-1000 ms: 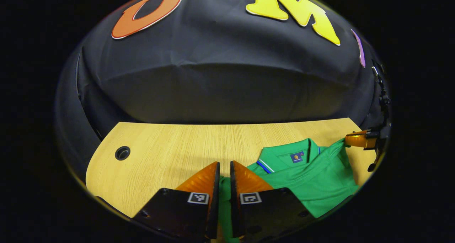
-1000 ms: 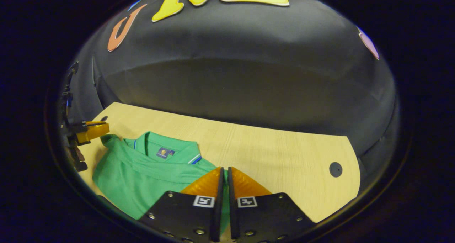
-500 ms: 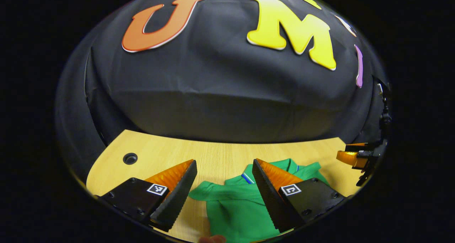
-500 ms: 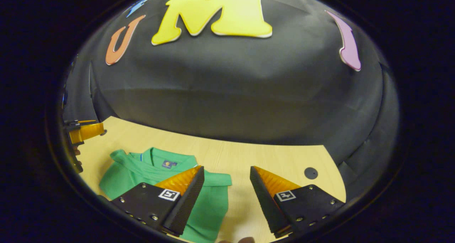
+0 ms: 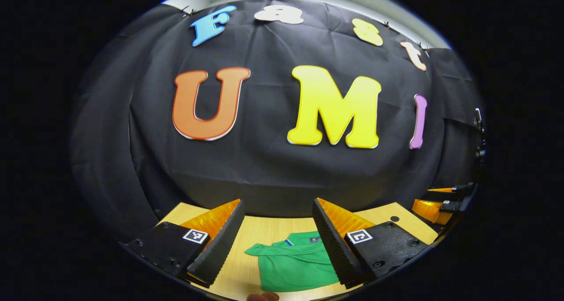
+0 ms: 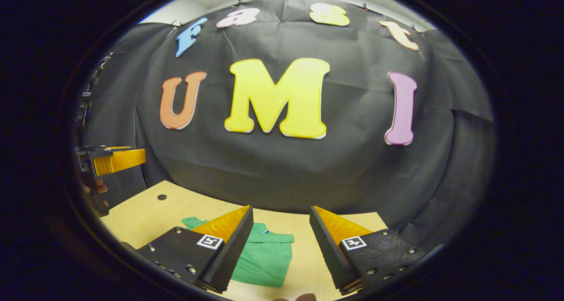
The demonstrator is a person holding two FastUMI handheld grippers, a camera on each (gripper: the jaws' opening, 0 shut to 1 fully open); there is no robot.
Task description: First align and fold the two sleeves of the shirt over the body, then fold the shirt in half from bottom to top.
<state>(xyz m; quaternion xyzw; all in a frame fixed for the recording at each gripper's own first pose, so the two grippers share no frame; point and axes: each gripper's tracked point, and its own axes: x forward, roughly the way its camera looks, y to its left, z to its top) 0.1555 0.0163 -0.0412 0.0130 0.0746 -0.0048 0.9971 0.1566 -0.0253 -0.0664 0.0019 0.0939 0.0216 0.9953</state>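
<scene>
The green polo shirt (image 5: 293, 261) lies folded into a compact rectangle on the wooden table (image 5: 251, 230), collar toward the wall. In the left gripper view my left gripper (image 5: 277, 215) hangs open well above it, with nothing between the fingers. The same shirt (image 6: 264, 257) appears in the right gripper view below my right gripper (image 6: 280, 221), which is also open and lifted clear of the cloth. The right gripper (image 5: 440, 204) shows at the right edge of the left gripper view. At the left edge of the right gripper view is the left gripper (image 6: 116, 160), held by a hand.
The booth's black cloth wall (image 5: 273, 169) stands close behind the table's far edge. A round cable hole (image 6: 161, 197) sits in the tabletop left of the shirt, another hole (image 5: 395, 219) to the right. Bare wood surrounds the shirt.
A second ago both grippers were shut on the shirt's cloth. They opened, let it go, and have since risen and drawn back; the shirt lies flat and looks smaller.
</scene>
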